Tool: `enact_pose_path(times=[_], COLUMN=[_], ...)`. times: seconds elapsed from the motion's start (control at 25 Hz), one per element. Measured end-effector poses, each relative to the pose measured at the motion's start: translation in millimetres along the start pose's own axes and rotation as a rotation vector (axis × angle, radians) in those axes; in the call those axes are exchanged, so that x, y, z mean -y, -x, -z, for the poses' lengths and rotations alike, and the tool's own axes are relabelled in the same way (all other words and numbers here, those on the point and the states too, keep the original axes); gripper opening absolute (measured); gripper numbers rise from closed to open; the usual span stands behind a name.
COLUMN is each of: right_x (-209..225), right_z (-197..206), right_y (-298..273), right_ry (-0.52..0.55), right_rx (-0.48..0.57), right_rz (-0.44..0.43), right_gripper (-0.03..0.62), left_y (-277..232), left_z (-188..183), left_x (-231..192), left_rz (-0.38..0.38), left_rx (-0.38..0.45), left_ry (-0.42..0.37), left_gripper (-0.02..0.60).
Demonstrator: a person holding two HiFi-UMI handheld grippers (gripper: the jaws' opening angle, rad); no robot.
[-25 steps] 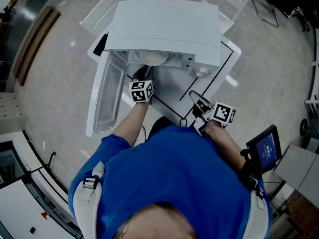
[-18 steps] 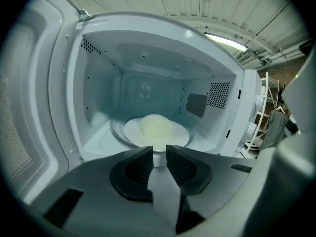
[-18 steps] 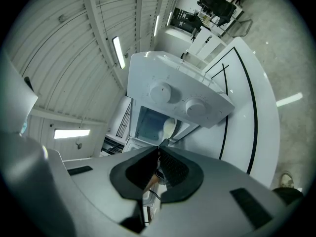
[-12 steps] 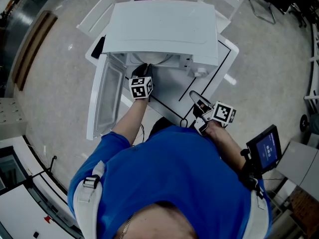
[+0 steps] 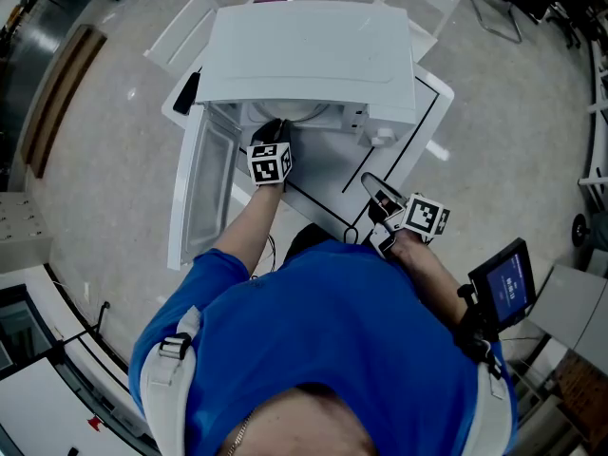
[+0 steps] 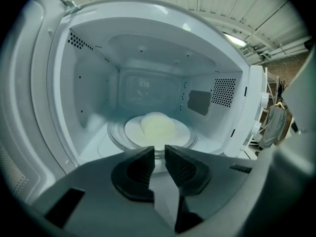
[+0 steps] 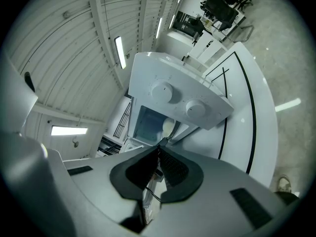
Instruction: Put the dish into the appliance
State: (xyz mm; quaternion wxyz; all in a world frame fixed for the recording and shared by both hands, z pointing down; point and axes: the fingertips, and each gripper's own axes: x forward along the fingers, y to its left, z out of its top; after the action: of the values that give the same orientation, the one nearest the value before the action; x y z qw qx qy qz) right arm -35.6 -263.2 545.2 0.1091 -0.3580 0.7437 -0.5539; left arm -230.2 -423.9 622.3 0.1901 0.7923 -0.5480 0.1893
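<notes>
A white microwave [image 5: 313, 55] stands on a white table [image 5: 418, 122] with its door [image 5: 204, 188] swung open to the left. Inside, a white dish [image 6: 158, 130] carrying a pale yellowish dome rests on the glass turntable [image 6: 116, 135]. My left gripper [image 5: 275, 129] is at the mouth of the cavity, just short of the dish. Its jaws [image 6: 159, 149] are closing, with a narrow gap and nothing between them. My right gripper [image 5: 373, 188] hovers over the table's near edge, in front of the microwave's control panel [image 7: 177, 95]. Its jaws [image 7: 159, 143] are shut and hold nothing.
Black lines mark a rectangle on the table [image 7: 247, 122]. A black flat object [image 5: 190, 88] lies at the table's left corner beside the microwave. A small screen [image 5: 503, 288] sits at the person's right. White frames [image 5: 185, 22] stand behind the table.
My left gripper has moved a little forward to the microwave's opening. The right gripper has stayed where it was.
</notes>
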Motion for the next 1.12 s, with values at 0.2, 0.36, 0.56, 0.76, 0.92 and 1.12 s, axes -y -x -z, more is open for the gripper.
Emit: enact_pose_path(times=[0.2, 0.36, 0.56, 0.76, 0.92, 1.12], right_x=[-5.2, -6.4, -9.6, -11.8, -12.1, -13.1], right_z=[2.1, 5.1, 12.4, 22.3, 27.4, 39.3], right_y=[0.3, 1.6, 3.0, 2.0, 1.6, 1.0], right_ry=[0.009, 0.022, 0.055, 0.091, 0.108, 0.150], right_rx=[0.015, 0.025, 0.027, 0.022, 0.017, -0.011], right_rz=[-0.009, 0.001, 0.021, 0.032, 0.033, 0.023], right_gripper=[0.015, 0.015, 0.015, 0.015, 0.015, 0.002], left_y=[3.1, 11.8, 33.7, 57.8, 74.3, 103.5], left_z=[-0.6, -1.9, -4.8, -2.2, 0.5, 8.6], left_x=[-0.1, 3.4, 16.9, 32.6, 42.2, 52.9], left_rz=[0.012, 0.034, 0.088, 0.151, 0.182, 0.199], left_rx=[0.003, 0.017, 0.052, 0.076, 0.084, 0.108], left_ry=[0.005, 0.007, 0.020, 0.027, 0.034, 0.054], left_gripper=[0.074, 0.074, 0.018, 0.008, 0.008, 0.008])
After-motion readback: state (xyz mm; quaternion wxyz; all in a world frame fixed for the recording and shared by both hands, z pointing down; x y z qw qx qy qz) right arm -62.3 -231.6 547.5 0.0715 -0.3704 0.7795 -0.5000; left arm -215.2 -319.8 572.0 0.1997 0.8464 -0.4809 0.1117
